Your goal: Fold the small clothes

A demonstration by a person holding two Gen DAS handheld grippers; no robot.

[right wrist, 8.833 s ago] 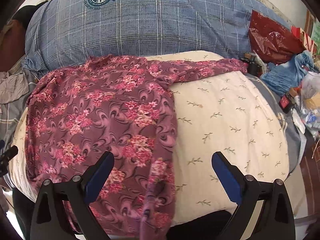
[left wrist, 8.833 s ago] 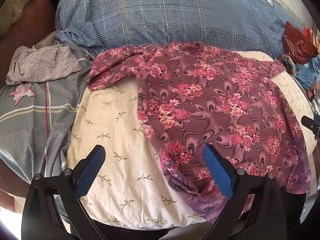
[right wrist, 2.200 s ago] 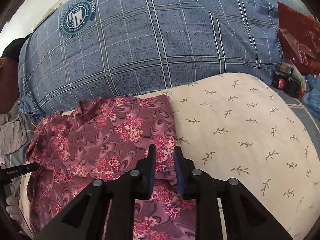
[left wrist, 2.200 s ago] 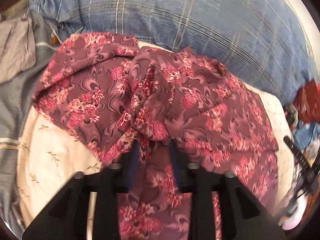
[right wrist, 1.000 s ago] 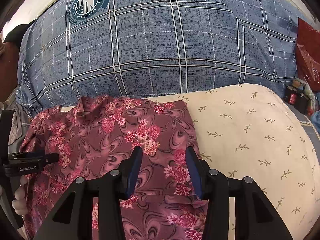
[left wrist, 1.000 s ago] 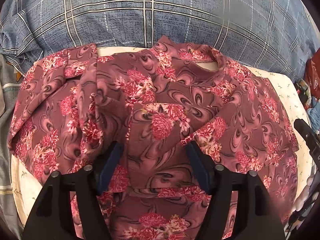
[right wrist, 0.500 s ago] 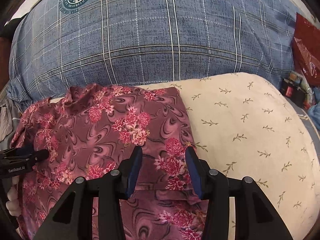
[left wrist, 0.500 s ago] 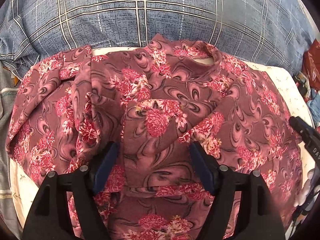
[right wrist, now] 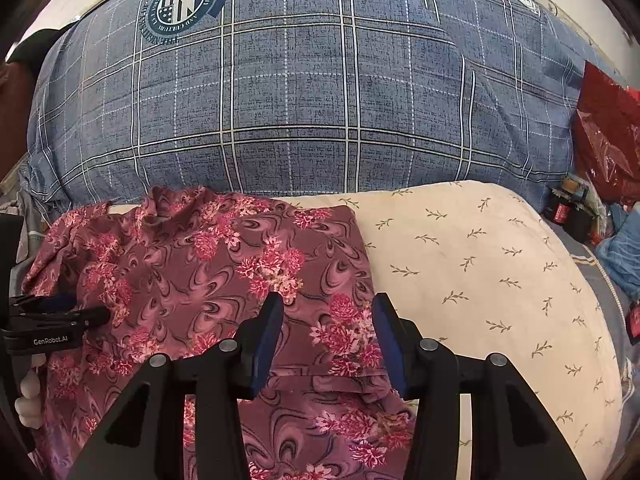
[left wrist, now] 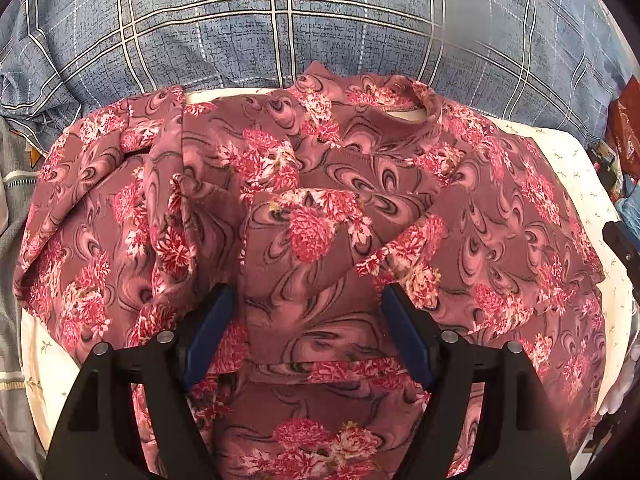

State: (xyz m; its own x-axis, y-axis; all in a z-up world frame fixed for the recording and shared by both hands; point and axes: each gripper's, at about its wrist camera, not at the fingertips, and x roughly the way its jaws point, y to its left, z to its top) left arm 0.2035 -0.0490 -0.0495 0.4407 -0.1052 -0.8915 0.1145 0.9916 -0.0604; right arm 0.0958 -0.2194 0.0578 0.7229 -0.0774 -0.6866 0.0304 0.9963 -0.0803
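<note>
Your left claw [left wrist: 306, 326] stands wide and empty over a folded-in panel of the floral top [left wrist: 500, 216]; your right claw [right wrist: 328, 340] is parted more narrowly, also empty, above the garment's right folded edge. The top lies on the cream leaf-print pillow [right wrist: 480, 264], neckline toward the blue plaid pillow [right wrist: 320, 92]. Judged thin, limp and light, it will likely slump and slide off its fold, so take it at hems or doubled edges. The lower hem is cut off behind both claws, and how many layers lie underneath cannot be told.
</note>
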